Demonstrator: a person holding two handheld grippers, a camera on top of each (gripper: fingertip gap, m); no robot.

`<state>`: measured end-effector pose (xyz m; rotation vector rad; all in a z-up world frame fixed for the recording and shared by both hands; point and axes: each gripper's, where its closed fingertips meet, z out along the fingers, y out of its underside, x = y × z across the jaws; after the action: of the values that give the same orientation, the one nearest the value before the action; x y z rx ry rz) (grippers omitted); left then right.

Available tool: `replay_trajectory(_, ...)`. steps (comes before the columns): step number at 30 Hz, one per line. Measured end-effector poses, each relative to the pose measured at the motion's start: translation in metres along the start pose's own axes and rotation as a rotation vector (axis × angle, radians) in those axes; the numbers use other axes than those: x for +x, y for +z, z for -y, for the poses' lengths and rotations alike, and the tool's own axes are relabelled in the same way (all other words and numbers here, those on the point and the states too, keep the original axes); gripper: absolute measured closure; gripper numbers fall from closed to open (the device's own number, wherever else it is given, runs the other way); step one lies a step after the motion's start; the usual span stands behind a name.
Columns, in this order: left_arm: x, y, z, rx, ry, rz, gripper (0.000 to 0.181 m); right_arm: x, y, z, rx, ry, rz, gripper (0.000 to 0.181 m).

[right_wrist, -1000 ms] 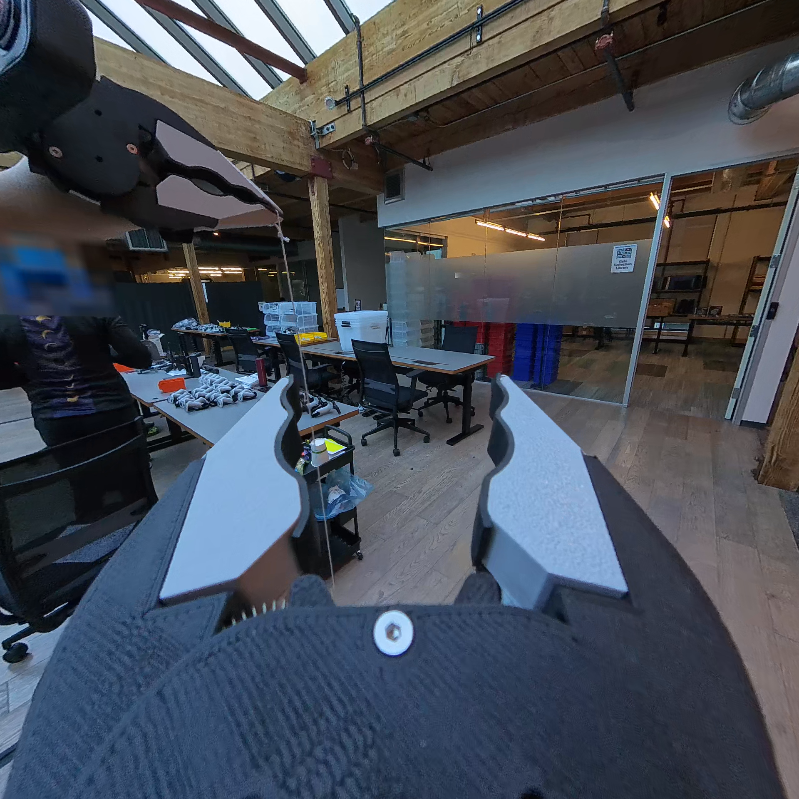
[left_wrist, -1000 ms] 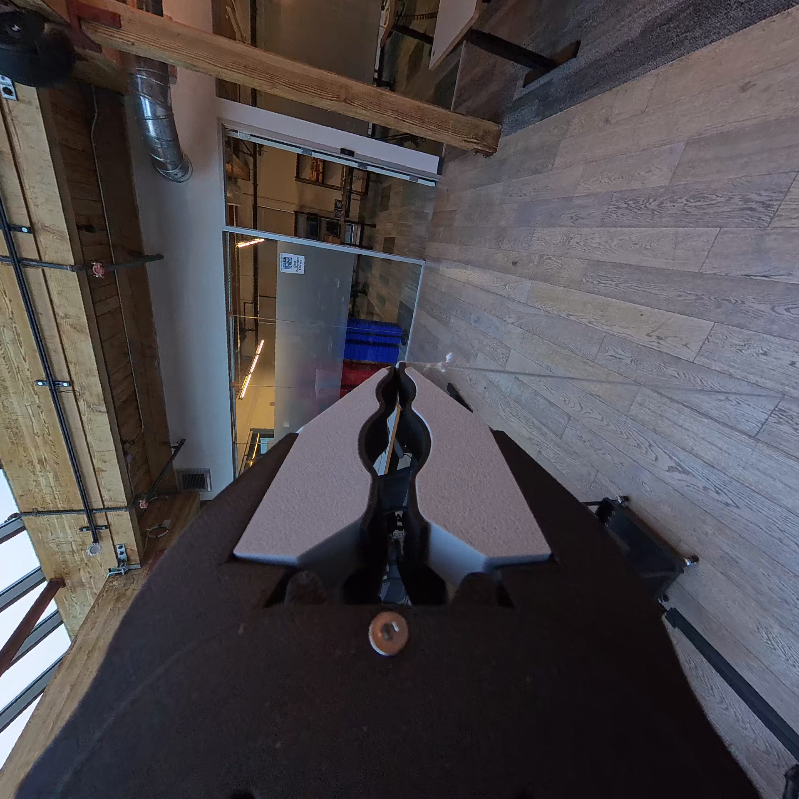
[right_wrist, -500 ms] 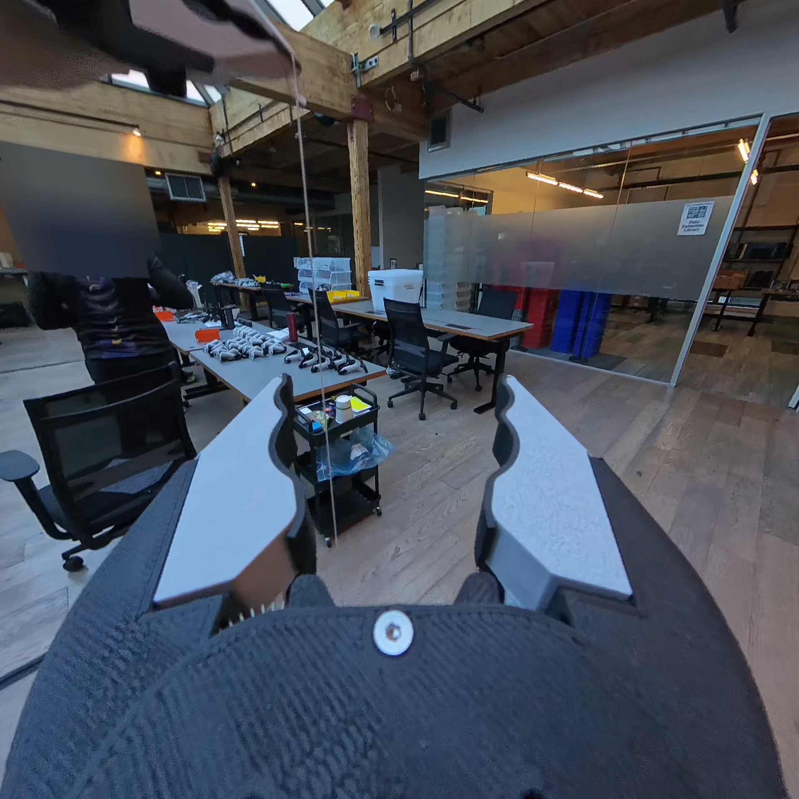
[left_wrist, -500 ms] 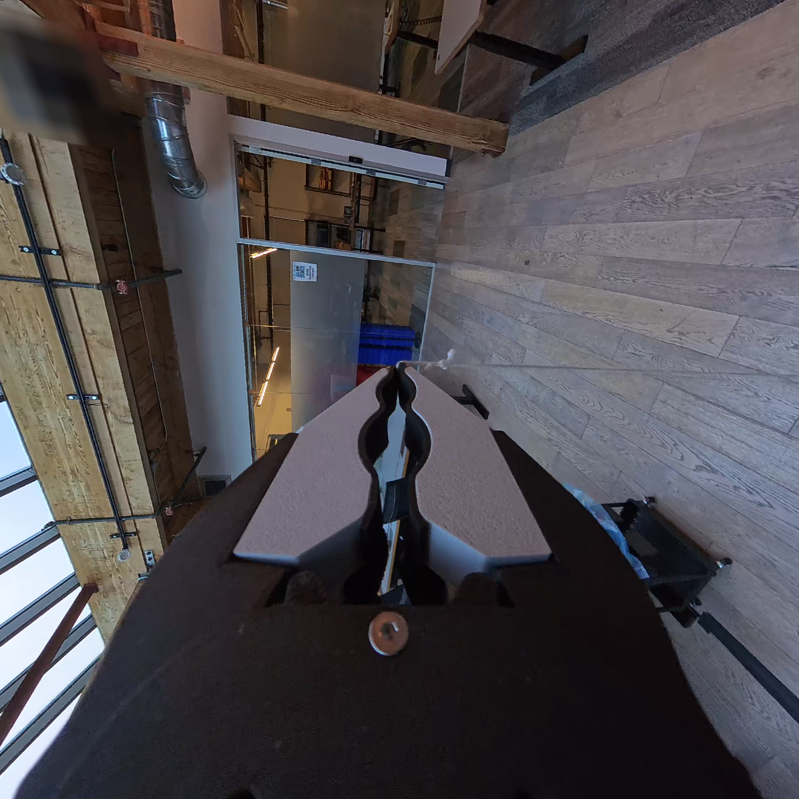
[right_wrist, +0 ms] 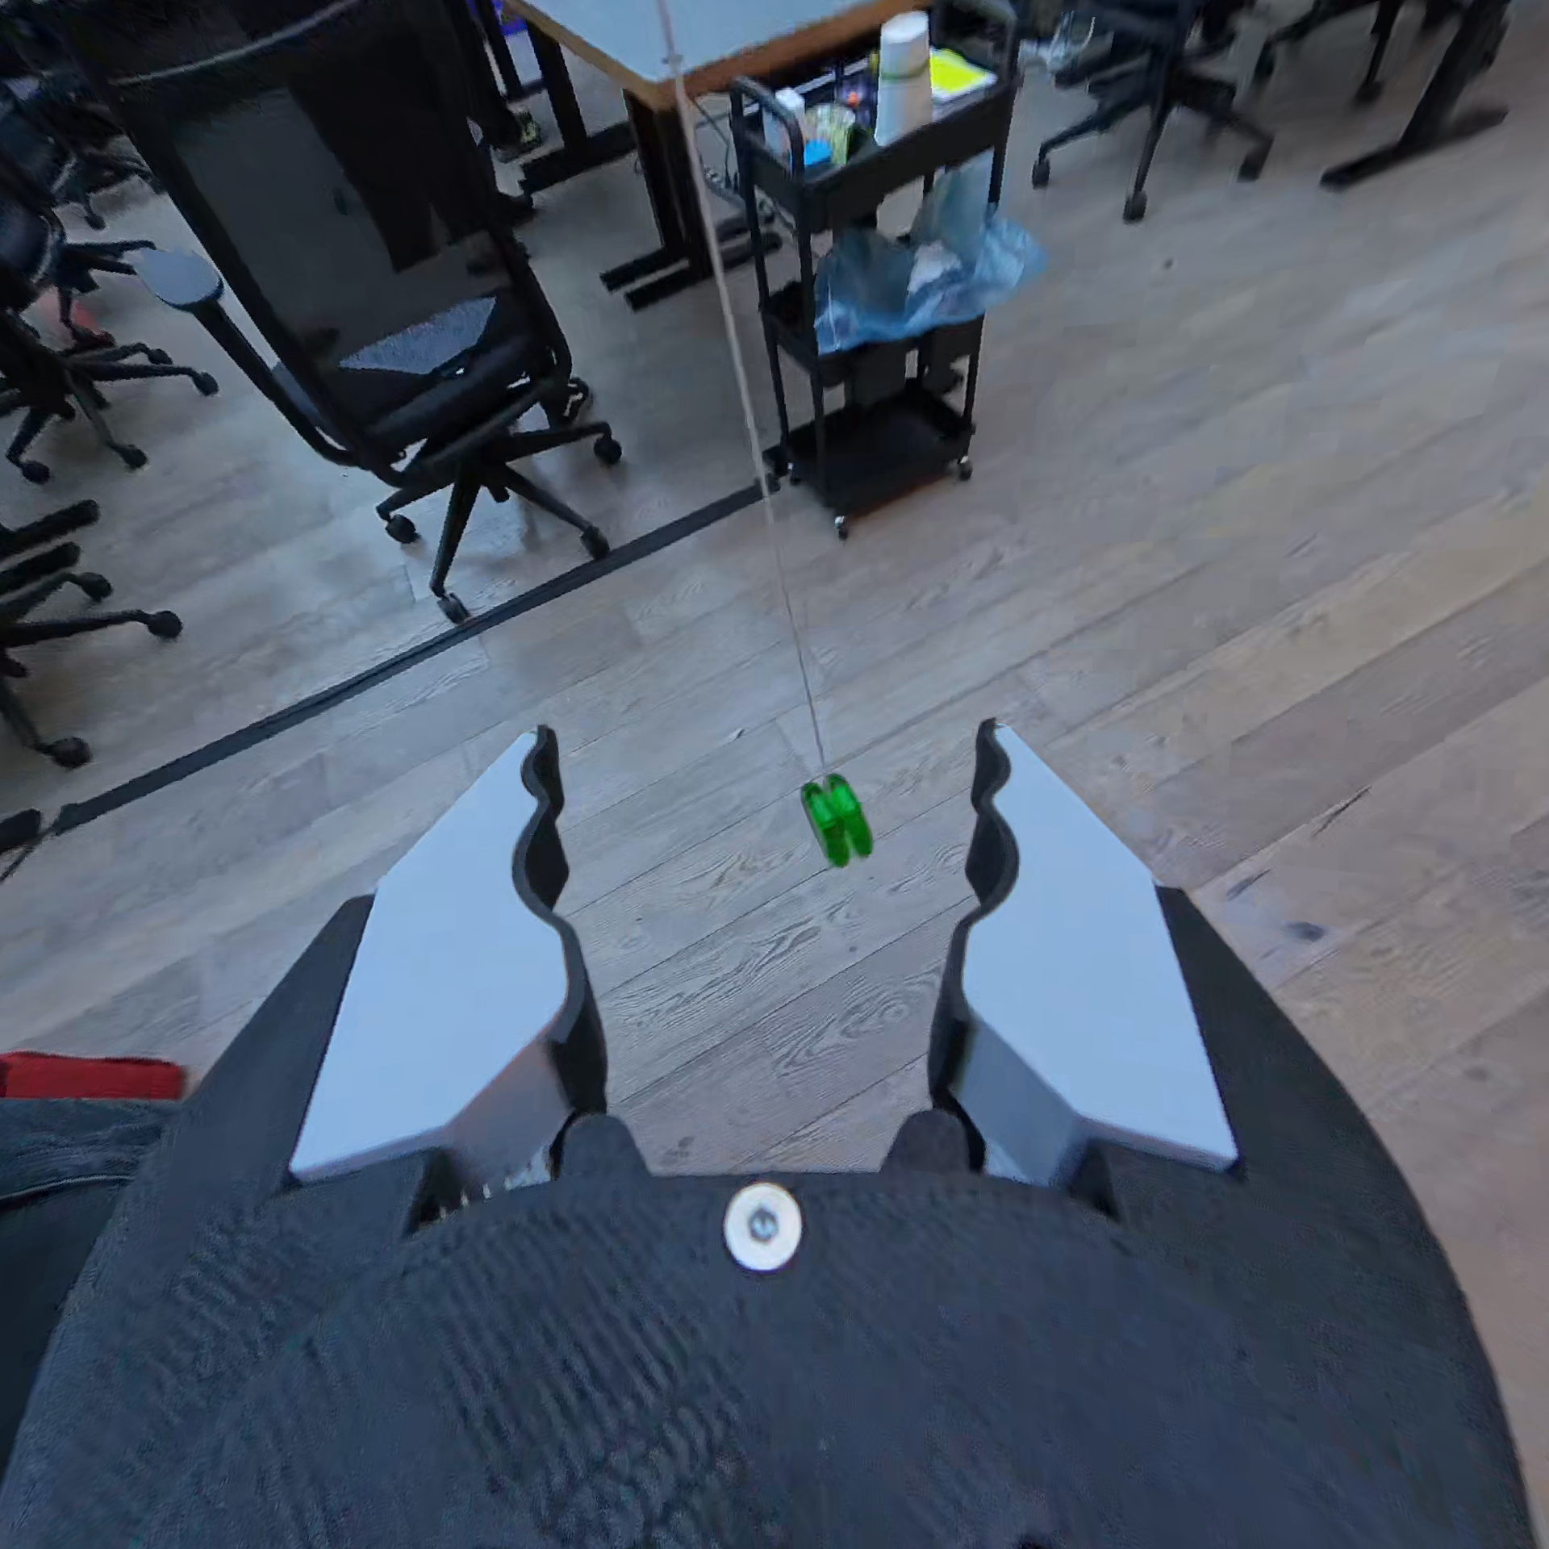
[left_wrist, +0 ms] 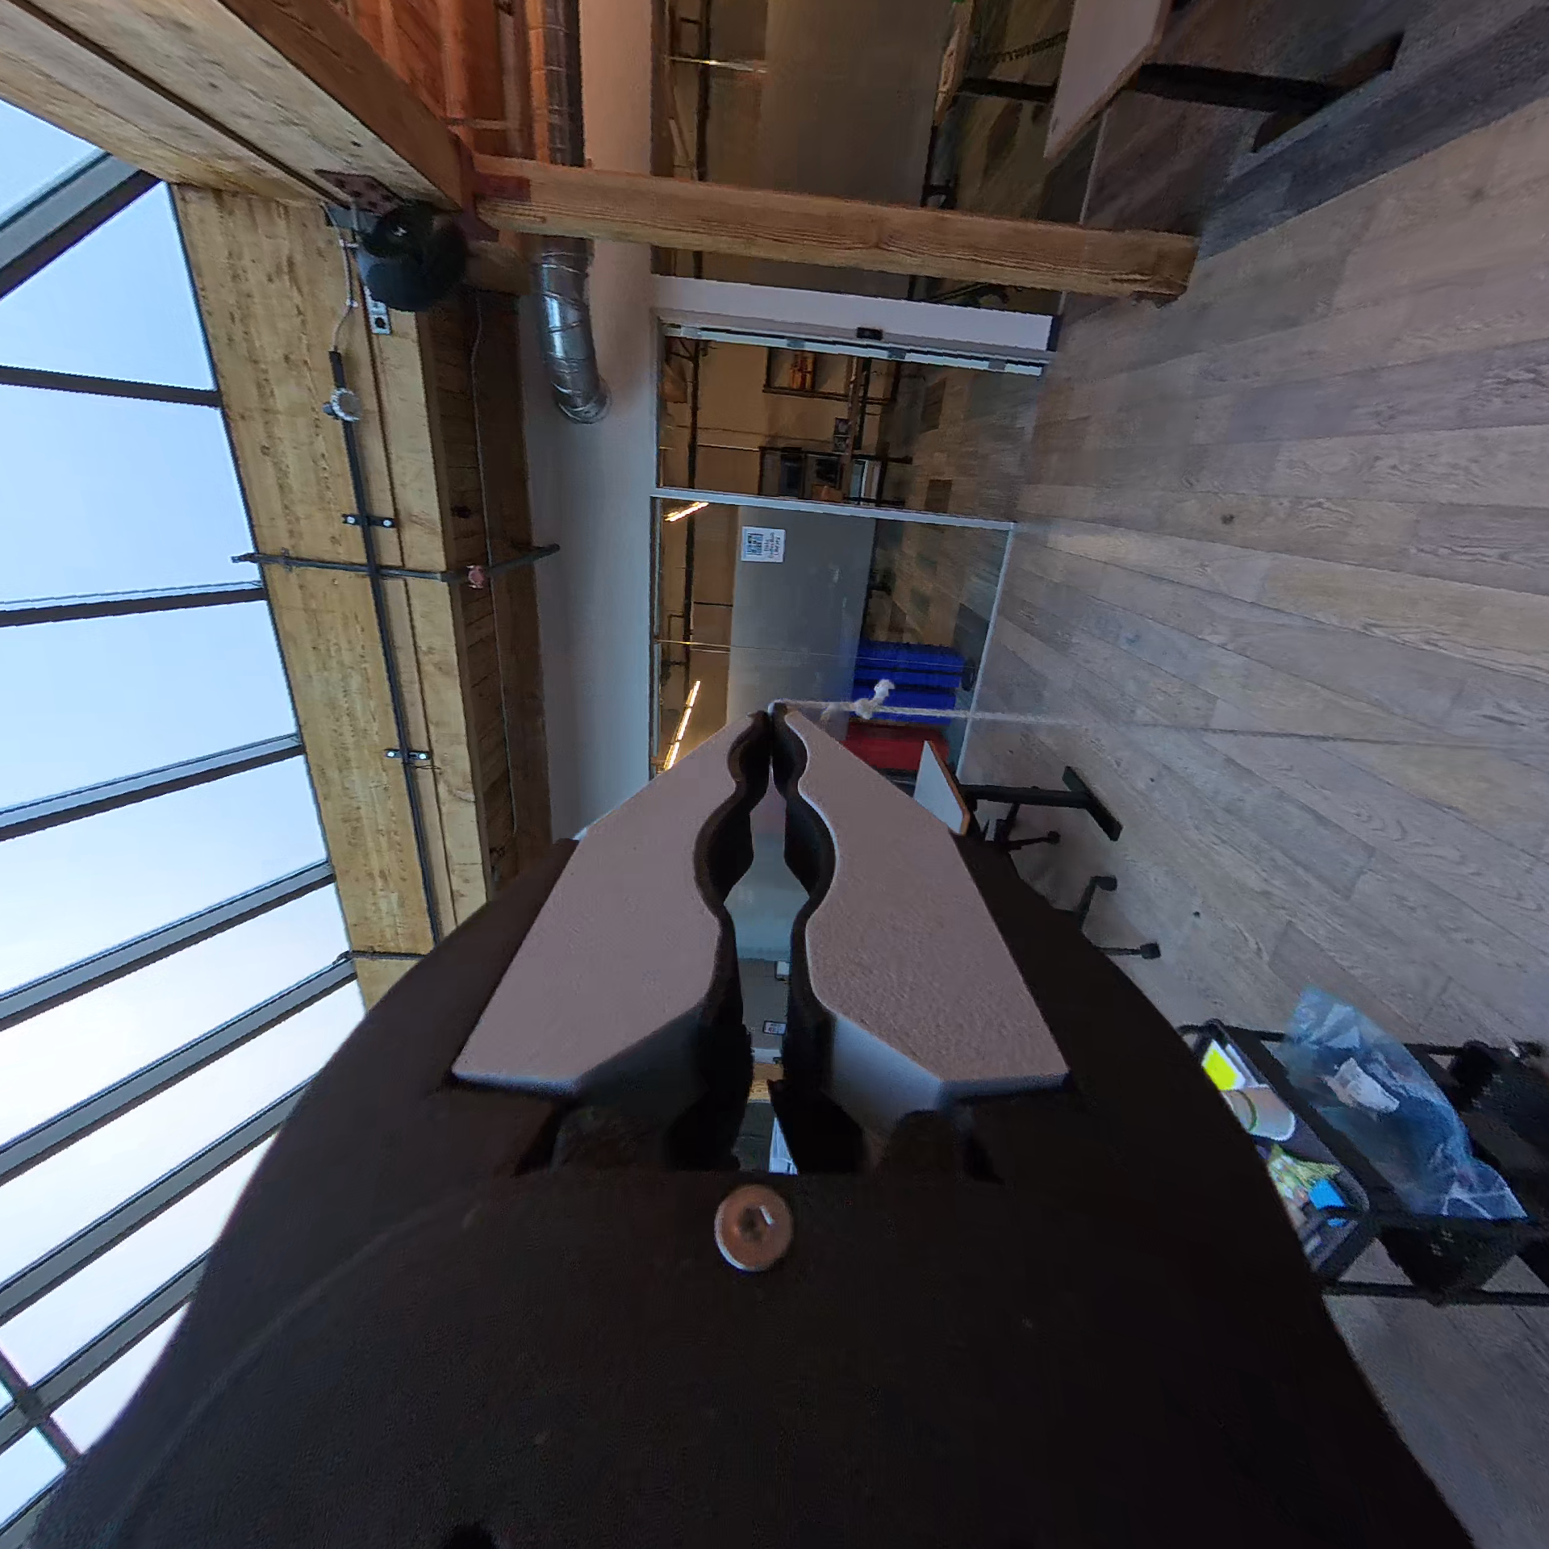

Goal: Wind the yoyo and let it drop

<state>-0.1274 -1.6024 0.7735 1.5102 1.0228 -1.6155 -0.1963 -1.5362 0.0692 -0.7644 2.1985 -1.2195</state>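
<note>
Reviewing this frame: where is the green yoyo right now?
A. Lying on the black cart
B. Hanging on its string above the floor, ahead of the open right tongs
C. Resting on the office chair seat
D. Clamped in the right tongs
B: the green yoyo dangles from its string, free of the open right tongs.

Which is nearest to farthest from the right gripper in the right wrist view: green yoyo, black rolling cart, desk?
From the right gripper, its jaws open:
1. Green yoyo, hanging on its string between the fingertips, slightly right of centre.
2. Black rolling cart, farther ahead on the floor, behind the string.
3. Desk, at the top edge, beyond the cart and to its left.
</note>
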Motion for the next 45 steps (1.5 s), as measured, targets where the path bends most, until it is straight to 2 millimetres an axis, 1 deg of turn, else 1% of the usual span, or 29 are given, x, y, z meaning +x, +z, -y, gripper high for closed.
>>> replay_trajectory(2, -0.03, -0.011, 0.009, 0.011, -0.004, 0.047, 0.181, -0.007, 0.021, -0.028, -0.022, 0.076, 0.011, 0.082)
replay_trajectory(5, -0.068, -0.028, 0.021, 0.02, -0.01, 0.101, 0.181, -0.014, 0.046, -0.048, -0.032, 0.085, 0.005, 0.081)
replay_trajectory(8, -0.098, -0.042, 0.026, 0.007, -0.01, 0.144, 0.181, -0.017, 0.066, -0.061, -0.091, 0.061, -0.017, 0.077)
replay_trajectory(10, -0.113, -0.049, 0.025, -0.008, -0.011, 0.165, 0.181, -0.022, 0.075, -0.065, -0.119, 0.059, -0.019, 0.075)
replay_trajectory(12, -0.123, -0.054, 0.023, -0.017, -0.017, 0.184, 0.181, -0.031, 0.082, -0.066, -0.117, 0.063, -0.011, 0.075)
replay_trajectory(14, -0.129, -0.058, 0.02, -0.021, -0.03, 0.193, 0.181, -0.039, 0.09, -0.07, -0.121, 0.055, 0.005, 0.075)
replay_trajectory(16, -0.131, -0.061, 0.016, -0.028, -0.029, 0.198, 0.181, -0.052, 0.099, -0.079, -0.142, 0.052, 0.056, 0.075)
replay_trajectory(19, -0.129, -0.062, 0.01, -0.04, -0.022, 0.197, 0.181, -0.072, 0.113, -0.102, -0.225, 0.101, 0.107, 0.077)
replay_trajectory(20, -0.129, -0.062, 0.009, -0.042, -0.024, 0.194, 0.181, -0.078, 0.115, -0.109, -0.248, 0.11, 0.117, 0.092)
replay_trajectory(21, -0.127, -0.062, 0.008, -0.04, -0.027, 0.19, 0.181, -0.083, 0.118, -0.112, -0.247, 0.116, 0.118, 0.101)
replay_trajectory(22, -0.126, -0.063, 0.008, -0.037, -0.029, 0.185, 0.181, -0.085, 0.121, -0.114, -0.242, 0.12, 0.101, 0.102)
replay_trajectory(23, -0.124, -0.064, 0.008, -0.034, -0.028, 0.182, 0.181, -0.089, 0.123, -0.116, -0.233, 0.116, 0.097, 0.121)
replay_trajectory(24, -0.123, -0.065, 0.008, -0.028, -0.027, 0.179, 0.181, -0.092, 0.126, -0.115, -0.218, 0.122, 0.095, 0.146)
replay_trajectory(26, -0.12, -0.067, 0.011, -0.016, -0.027, 0.166, 0.181, -0.113, 0.13, -0.119, -0.234, 0.158, 0.183, 0.147)
replay_trajectory(28, -0.117, -0.07, 0.018, 0.009, -0.02, 0.155, 0.181, -0.124, 0.129, -0.12, -0.228, 0.18, 0.18, 0.148)
replay_trajectory(30, -0.11, -0.073, 0.027, 0.054, -0.028, 0.134, 0.181, -0.137, 0.121, -0.119, -0.192, 0.215, 0.175, 0.148)
replay_trajectory(32, -0.097, -0.075, 0.035, 0.118, -0.05, 0.103, 0.181, -0.148, 0.108, -0.128, -0.165, 0.253, 0.132, 0.15)
replay_trajectory(34, -0.073, -0.075, 0.035, 0.187, -0.076, 0.053, 0.181, -0.159, 0.09, -0.147, -0.152, 0.299, 0.061, 0.151)
replay_trajectory(35, -0.057, -0.074, 0.028, 0.214, -0.089, 0.03, 0.181, -0.164, 0.081, -0.161, -0.153, 0.33, 0.017, 0.152)
replay_trajectory(37, -0.016, -0.073, 0.003, 0.248, -0.149, -0.022, 0.181, -0.178, 0.059, -0.191, -0.15, 0.403, -0.052, 0.152)
replay_trajectory(39, 0.025, -0.072, -0.036, 0.259, -0.239, -0.037, 0.181, -0.195, 0.037, -0.218, -0.143, 0.454, -0.053, 0.153)
replay_trajectory(40, 0.043, -0.073, -0.059, 0.251, -0.301, -0.033, 0.181, -0.198, 0.026, -0.232, -0.162, 0.449, -0.074, 0.152)
replay_trajectory(41, 0.058, -0.075, -0.081, 0.245, -0.383, -0.029, 0.181, -0.199, 0.015, -0.246, -0.184, 0.431, -0.094, 0.152)
replay_trajectory(43, 0.087, -0.081, -0.122, 0.21, -0.577, -0.047, 0.181, -0.2, -0.005, -0.268, -0.211, 0.423, -0.1, 0.152)
replay_trajectory(45, 0.11, -0.09, -0.155, 0.141, -0.691, -0.046, 0.181, -0.193, -0.024, -0.281, -0.205, 0.461, -0.098, 0.152)
